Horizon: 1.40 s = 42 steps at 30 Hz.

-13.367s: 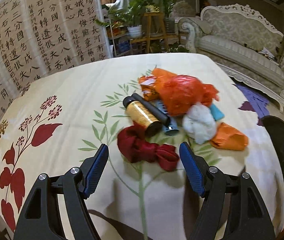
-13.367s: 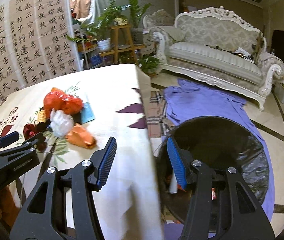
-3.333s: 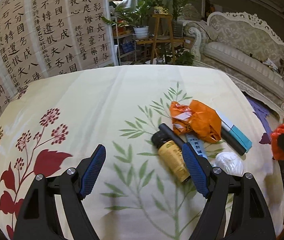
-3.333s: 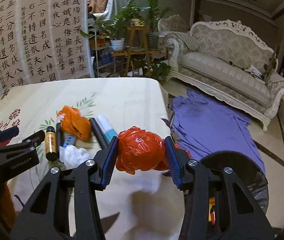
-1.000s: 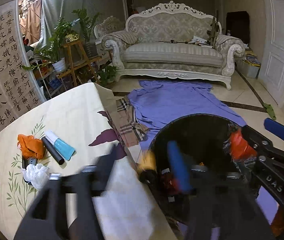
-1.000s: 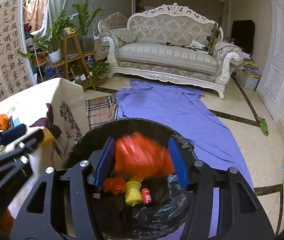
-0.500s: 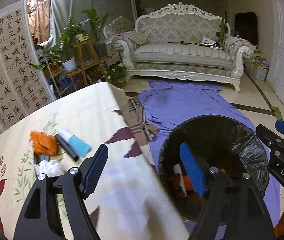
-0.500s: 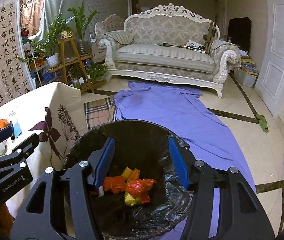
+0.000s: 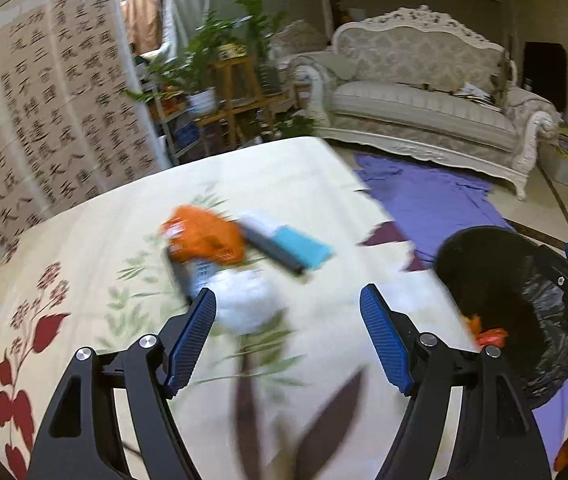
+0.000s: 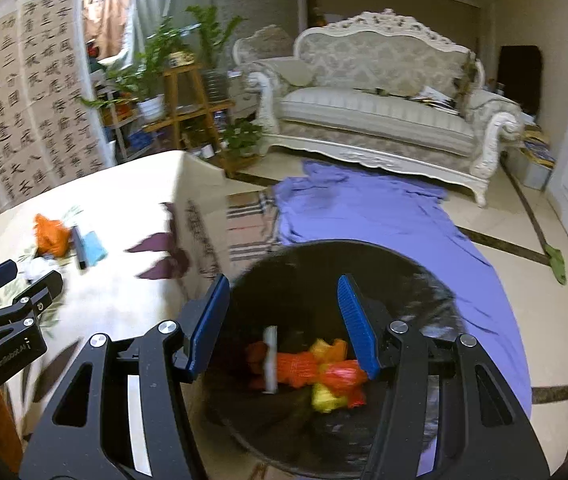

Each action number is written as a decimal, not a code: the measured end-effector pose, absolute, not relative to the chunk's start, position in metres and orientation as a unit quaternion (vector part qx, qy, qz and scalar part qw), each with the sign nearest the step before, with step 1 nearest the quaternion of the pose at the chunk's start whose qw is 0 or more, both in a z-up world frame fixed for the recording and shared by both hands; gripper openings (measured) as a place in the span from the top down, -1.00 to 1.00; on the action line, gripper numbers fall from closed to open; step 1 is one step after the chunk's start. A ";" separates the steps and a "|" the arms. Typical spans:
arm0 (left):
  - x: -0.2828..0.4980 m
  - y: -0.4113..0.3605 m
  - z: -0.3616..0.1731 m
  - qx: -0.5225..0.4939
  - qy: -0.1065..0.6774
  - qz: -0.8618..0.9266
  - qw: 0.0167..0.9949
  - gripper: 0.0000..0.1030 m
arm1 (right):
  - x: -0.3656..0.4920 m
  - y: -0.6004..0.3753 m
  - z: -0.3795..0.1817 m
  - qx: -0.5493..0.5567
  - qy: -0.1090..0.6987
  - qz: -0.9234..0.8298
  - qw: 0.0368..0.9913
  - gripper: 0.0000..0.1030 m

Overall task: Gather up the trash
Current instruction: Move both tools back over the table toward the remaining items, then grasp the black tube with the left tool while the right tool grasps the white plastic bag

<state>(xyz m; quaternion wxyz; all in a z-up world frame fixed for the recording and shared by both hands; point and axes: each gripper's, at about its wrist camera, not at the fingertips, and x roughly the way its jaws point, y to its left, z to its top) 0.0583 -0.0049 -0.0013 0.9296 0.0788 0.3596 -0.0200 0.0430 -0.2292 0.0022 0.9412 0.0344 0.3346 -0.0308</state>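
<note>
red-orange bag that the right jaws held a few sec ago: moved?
Yes. It has left the right gripper, whose jaws now stand empty, and lies in the black-lined trash bin beside the table, among other scraps.

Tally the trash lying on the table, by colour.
Orange bag: 1
Black stick: 1
Teal-and-white box: 1
White wad: 1
Blue-and-white labelled piece, half hidden under the bag: 1
Total: 5
</note>
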 end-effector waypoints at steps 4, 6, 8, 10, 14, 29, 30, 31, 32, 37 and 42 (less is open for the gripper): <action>0.059 0.032 -0.001 0.065 0.364 0.013 0.929 -0.41 | 0.050 -0.195 0.007 0.022 0.334 0.005 0.942 -0.07; 0.061 0.053 -0.003 0.056 0.369 0.035 0.927 -0.41 | 0.053 -0.177 0.009 0.014 0.334 0.024 0.942 -0.07; 0.062 0.068 -0.005 0.050 0.372 0.051 0.925 -0.41 | 0.057 -0.156 0.010 0.006 0.335 0.044 0.941 -0.07; 0.064 0.085 -0.007 0.044 0.376 0.068 0.923 -0.41 | 0.059 -0.141 0.011 0.001 0.336 0.058 0.940 -0.07; 0.066 0.114 -0.009 0.033 0.380 0.095 0.920 -0.41 | 0.066 -0.103 0.011 -0.013 0.341 0.092 0.936 -0.07; 0.068 0.168 -0.015 0.002 0.392 0.127 0.911 -0.41 | 0.086 -0.026 -0.002 -0.053 0.366 0.152 0.917 -0.07; 0.069 0.168 -0.015 0.001 0.392 0.126 0.911 -0.41 | 0.088 -0.026 -0.005 -0.053 0.371 0.152 0.914 -0.07; 0.069 0.168 -0.014 0.000 0.392 0.125 0.911 -0.41 | 0.089 -0.025 -0.007 -0.053 0.376 0.153 0.912 -0.06; 0.070 0.167 -0.014 0.000 0.392 0.123 0.912 -0.41 | 0.091 -0.024 -0.010 -0.053 0.382 0.154 0.910 -0.02; 0.073 0.162 -0.015 -0.001 0.394 0.113 0.912 -0.42 | 0.091 -0.023 -0.019 -0.054 0.397 0.158 0.902 0.44; 0.078 0.149 -0.015 0.002 0.396 0.100 0.913 -0.42 | 0.085 -0.031 -0.014 -0.051 0.391 0.155 0.906 0.49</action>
